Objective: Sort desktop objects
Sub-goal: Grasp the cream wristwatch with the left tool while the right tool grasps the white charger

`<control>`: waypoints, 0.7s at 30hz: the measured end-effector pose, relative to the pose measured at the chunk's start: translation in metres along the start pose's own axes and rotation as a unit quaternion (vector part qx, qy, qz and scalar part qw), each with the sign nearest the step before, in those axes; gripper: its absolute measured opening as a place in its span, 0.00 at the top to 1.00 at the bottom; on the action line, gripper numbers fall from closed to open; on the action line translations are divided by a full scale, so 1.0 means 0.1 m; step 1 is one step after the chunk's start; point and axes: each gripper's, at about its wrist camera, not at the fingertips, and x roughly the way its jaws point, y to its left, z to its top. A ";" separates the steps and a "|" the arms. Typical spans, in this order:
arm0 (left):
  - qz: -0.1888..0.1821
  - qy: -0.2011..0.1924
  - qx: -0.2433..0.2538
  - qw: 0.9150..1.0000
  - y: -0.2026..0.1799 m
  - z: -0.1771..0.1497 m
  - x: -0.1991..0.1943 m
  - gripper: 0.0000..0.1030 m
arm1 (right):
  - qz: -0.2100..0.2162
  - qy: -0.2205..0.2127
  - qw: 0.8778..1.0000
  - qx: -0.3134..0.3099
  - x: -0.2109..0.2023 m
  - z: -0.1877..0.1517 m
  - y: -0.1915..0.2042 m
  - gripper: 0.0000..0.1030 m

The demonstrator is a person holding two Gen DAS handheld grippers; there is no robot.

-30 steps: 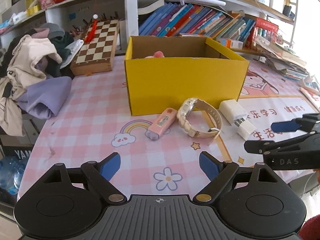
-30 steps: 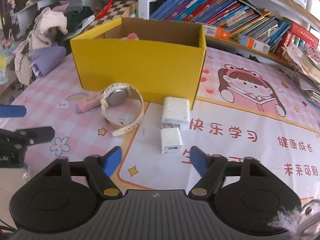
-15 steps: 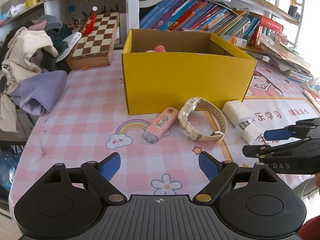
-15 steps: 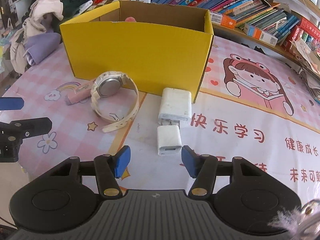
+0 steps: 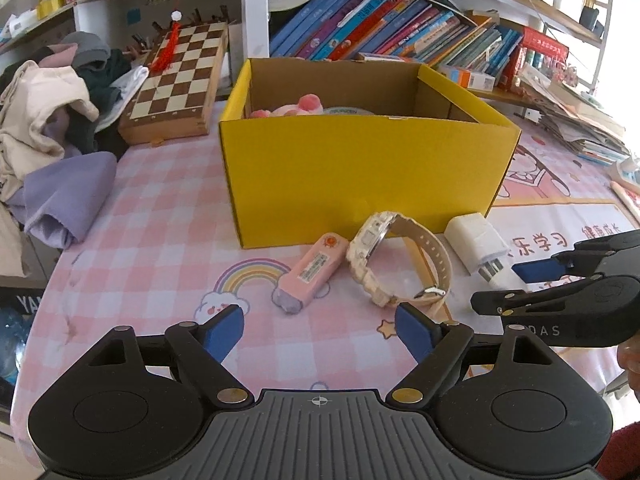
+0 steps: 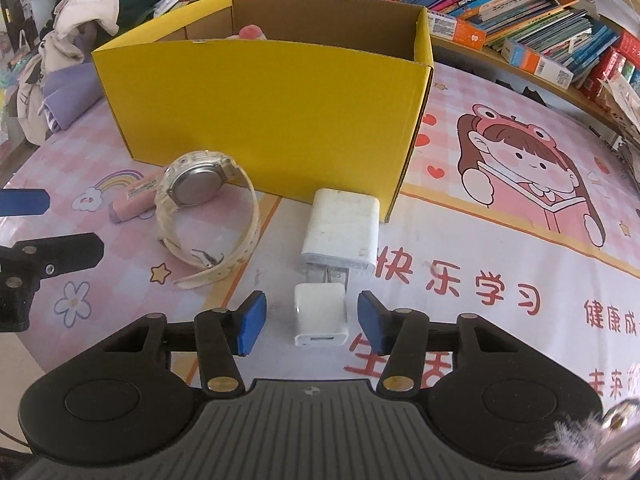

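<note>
A yellow cardboard box (image 5: 360, 168) (image 6: 264, 108) stands open on the pink mat, with a pink plush toy (image 5: 288, 107) inside. In front of it lie a pink eraser-like stick (image 5: 312, 274) (image 6: 134, 198), a cream wristwatch (image 5: 396, 258) (image 6: 200, 216), a large white charger (image 5: 476, 242) (image 6: 342, 230) and a small white charger cube (image 6: 320, 314). My right gripper (image 6: 311, 322) is open, its blue pads on either side of the small cube. My left gripper (image 5: 320, 330) is open and empty, just short of the pink stick and the watch.
A chessboard (image 5: 176, 84) leans at the back left beside a pile of clothes (image 5: 52, 136). Shelves of books (image 5: 400, 40) run behind the box. Stacked papers (image 5: 576, 128) lie at the far right. The mat's near edge is close to both grippers.
Both grippers have moved forward toward the objects. The right gripper's fingers have narrowed and now straddle the small white cube. No object has moved.
</note>
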 end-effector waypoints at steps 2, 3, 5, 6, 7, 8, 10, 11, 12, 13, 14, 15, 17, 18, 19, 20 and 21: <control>-0.003 0.003 0.004 1.000 -0.04 0.03 0.04 0.24 | 0.006 0.003 1.000 0.000 0.02 0.01 -0.04 0.65; -0.003 0.004 0.006 1.000 -0.05 0.04 0.06 0.25 | 0.010 0.006 1.000 0.000 0.03 0.01 -0.06 0.70; -0.002 0.005 0.011 1.000 -0.08 0.07 0.10 0.29 | 0.018 0.005 1.000 0.000 0.03 0.01 -0.10 0.74; -0.002 0.005 0.012 1.000 -0.10 0.09 0.11 0.32 | 0.023 0.006 1.000 -0.002 0.04 0.02 -0.12 0.74; -0.001 0.005 0.014 1.000 -0.11 0.10 0.13 0.33 | 0.025 0.007 1.000 -0.006 0.04 0.02 -0.12 0.74; 0.000 0.006 0.016 1.000 -0.12 0.12 0.15 0.36 | 0.028 0.007 1.000 -0.011 0.04 0.03 -0.12 0.74; 0.003 0.009 0.022 1.000 -0.14 0.15 0.20 0.39 | 0.032 0.009 0.999 -0.019 0.05 0.04 -0.14 0.74; 0.005 0.011 0.025 1.000 -0.15 0.17 0.23 0.41 | 0.035 0.010 0.999 -0.022 0.05 0.05 -0.15 0.74; 0.006 0.012 0.028 1.000 -0.16 0.18 0.25 0.42 | 0.038 0.011 0.999 -0.024 0.06 0.06 -0.16 0.73; 0.008 0.014 0.030 0.999 -0.17 0.19 0.28 0.43 | 0.040 0.011 0.999 -0.028 0.06 0.07 -0.16 0.73; 0.010 0.016 0.033 0.999 -0.18 0.20 0.30 0.43 | 0.043 0.012 0.999 -0.031 0.07 0.08 -0.16 0.72; 0.011 0.018 0.034 0.999 -0.18 0.21 0.32 0.43 | 0.045 0.012 0.998 -0.035 0.07 0.08 -0.16 0.72; 0.016 0.020 0.036 0.999 -0.20 0.24 0.37 0.43 | 0.049 0.012 0.998 -0.044 0.08 0.10 -0.16 0.71; 0.018 0.019 0.038 0.999 -0.20 0.25 0.40 0.43 | 0.050 0.012 0.998 -0.048 0.08 0.10 -0.16 0.70; 0.020 0.019 0.039 0.999 -0.21 0.26 0.42 0.43 | 0.052 0.012 0.997 -0.050 0.09 0.10 -0.16 0.70; 0.022 0.020 0.042 0.999 -0.22 0.28 0.45 0.43 | 0.054 0.012 0.997 -0.053 0.09 0.10 -0.16 0.70; 0.022 0.020 0.044 0.999 -0.23 0.29 0.47 0.45 | 0.056 0.012 0.997 -0.055 0.09 0.10 -0.17 0.70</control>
